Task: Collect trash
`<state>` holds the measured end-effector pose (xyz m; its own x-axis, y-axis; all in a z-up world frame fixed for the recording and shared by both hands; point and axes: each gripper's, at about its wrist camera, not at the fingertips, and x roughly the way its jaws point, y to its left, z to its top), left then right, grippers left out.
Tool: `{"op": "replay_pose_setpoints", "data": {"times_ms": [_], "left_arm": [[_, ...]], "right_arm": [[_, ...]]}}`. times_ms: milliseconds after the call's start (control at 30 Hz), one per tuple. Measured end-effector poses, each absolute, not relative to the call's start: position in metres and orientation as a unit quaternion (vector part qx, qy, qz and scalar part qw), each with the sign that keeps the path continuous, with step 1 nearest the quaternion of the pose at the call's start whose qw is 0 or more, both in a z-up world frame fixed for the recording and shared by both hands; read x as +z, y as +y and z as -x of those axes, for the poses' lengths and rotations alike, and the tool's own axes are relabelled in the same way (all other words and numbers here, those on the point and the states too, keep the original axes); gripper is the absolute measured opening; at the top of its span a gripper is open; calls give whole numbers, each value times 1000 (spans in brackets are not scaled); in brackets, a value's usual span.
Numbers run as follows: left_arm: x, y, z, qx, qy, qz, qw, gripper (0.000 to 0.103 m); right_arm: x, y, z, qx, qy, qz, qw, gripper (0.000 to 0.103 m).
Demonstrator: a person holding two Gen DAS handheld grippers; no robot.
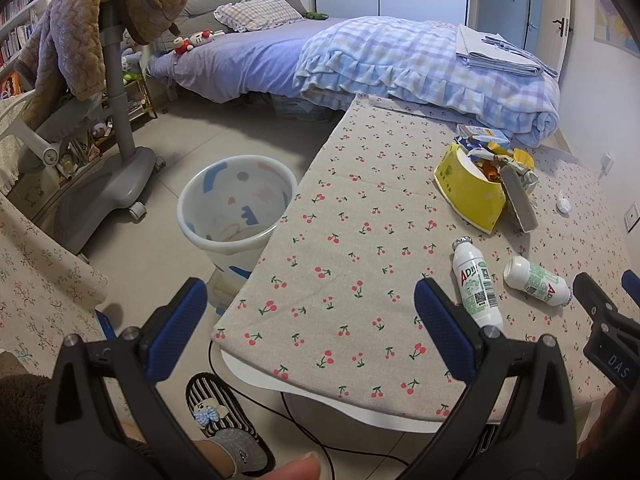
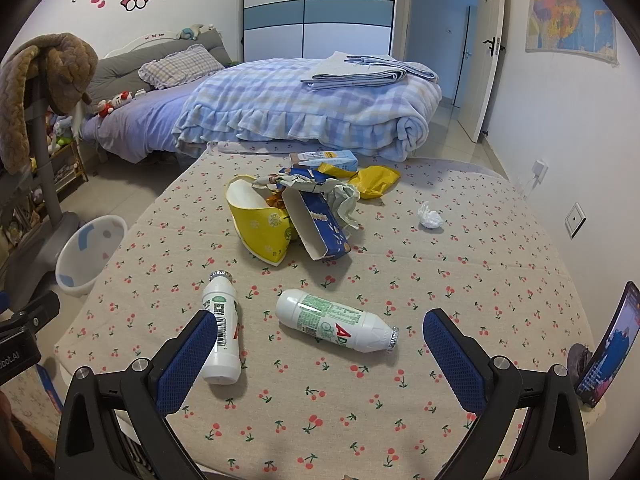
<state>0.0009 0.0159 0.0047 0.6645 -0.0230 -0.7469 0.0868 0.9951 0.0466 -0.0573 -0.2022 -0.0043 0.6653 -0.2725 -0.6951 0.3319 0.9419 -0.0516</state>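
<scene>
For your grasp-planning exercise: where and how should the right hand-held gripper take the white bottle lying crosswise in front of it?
Grip the bottle across its wide labelled body, coming down from above with the right hand-held gripper open. It lies flat on its side, cap end right; the round middle offers parallel sides, while the neck tapers.

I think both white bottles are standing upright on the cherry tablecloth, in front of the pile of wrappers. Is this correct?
Not quite. Both white bottles are lying on their sides, not standing upright; the right wrist view shows this clearly. The rest holds: they rest on the cherry tablecloth, in front of the pile of wrappers.
</scene>
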Motion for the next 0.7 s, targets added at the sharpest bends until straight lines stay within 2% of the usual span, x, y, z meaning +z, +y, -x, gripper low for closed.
{"op": "replay_pose_setpoints", "data": {"times_ms": [700], "left_arm": [[5,15,0,-28,406,-39,912,103]], "right_arm": [[-3,-202,57,-165,373,-39,912,103]]}}
